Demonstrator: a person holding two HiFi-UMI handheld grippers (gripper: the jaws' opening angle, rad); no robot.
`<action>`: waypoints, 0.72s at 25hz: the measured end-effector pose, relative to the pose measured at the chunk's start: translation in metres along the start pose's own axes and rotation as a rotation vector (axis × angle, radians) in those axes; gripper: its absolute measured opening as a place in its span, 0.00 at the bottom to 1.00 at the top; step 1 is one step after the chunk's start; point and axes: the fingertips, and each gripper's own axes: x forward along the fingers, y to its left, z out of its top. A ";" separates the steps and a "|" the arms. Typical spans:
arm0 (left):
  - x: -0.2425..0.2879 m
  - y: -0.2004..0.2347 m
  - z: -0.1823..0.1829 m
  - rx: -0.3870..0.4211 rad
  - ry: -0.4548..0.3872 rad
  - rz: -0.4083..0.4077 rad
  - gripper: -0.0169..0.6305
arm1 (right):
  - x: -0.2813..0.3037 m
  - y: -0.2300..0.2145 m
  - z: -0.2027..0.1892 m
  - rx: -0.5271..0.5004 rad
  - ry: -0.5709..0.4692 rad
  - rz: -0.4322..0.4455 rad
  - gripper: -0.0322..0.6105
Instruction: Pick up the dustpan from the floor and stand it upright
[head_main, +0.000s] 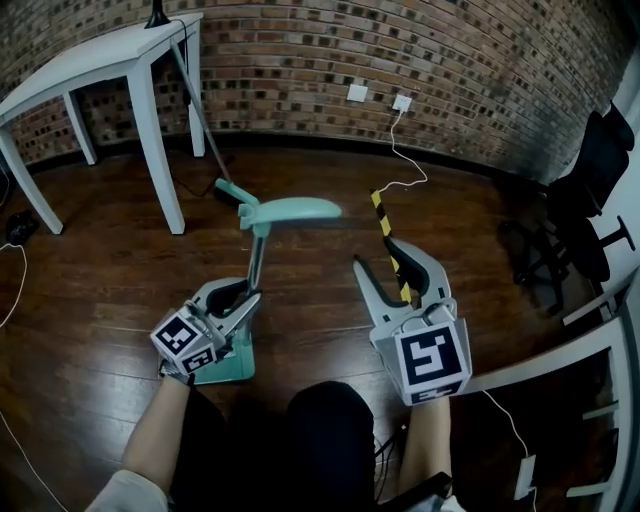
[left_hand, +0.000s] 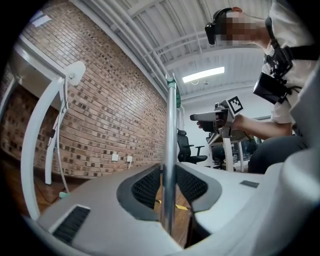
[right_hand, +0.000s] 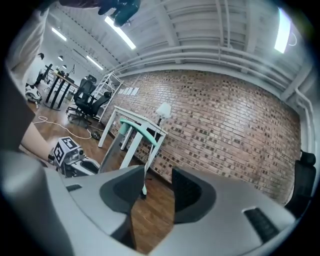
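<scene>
The dustpan stands upright on the wooden floor: teal pan (head_main: 228, 364) at the bottom, metal pole (head_main: 257, 262) rising to a teal handle (head_main: 295, 210). My left gripper (head_main: 244, 298) is low on that pole. In the left gripper view the pole (left_hand: 171, 130) runs straight up between the dark pads (left_hand: 148, 188), which close on it from both sides. My right gripper (head_main: 375, 254) hovers to the right of the dustpan, apart from it, jaws wide and empty. In the right gripper view, the right gripper (right_hand: 152, 192) faces the teal handle (right_hand: 137, 129) and the left gripper (right_hand: 75, 161).
A white table (head_main: 100, 60) stands at the back left with a thin stick (head_main: 195, 100) leaning on it. Yellow-black tape (head_main: 383, 222) and a white cable (head_main: 400, 150) lie on the floor ahead. An office chair (head_main: 590, 200) and a white frame (head_main: 560, 350) are at the right.
</scene>
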 end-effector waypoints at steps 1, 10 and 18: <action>-0.003 0.002 0.001 0.004 0.003 0.005 0.21 | 0.001 0.001 0.000 0.001 -0.001 0.004 0.33; -0.032 0.014 0.013 -0.004 -0.017 0.051 0.22 | 0.007 0.002 0.000 0.021 -0.074 0.023 0.33; -0.065 0.030 0.028 0.166 0.051 0.229 0.14 | 0.002 -0.009 -0.007 0.081 -0.171 0.048 0.14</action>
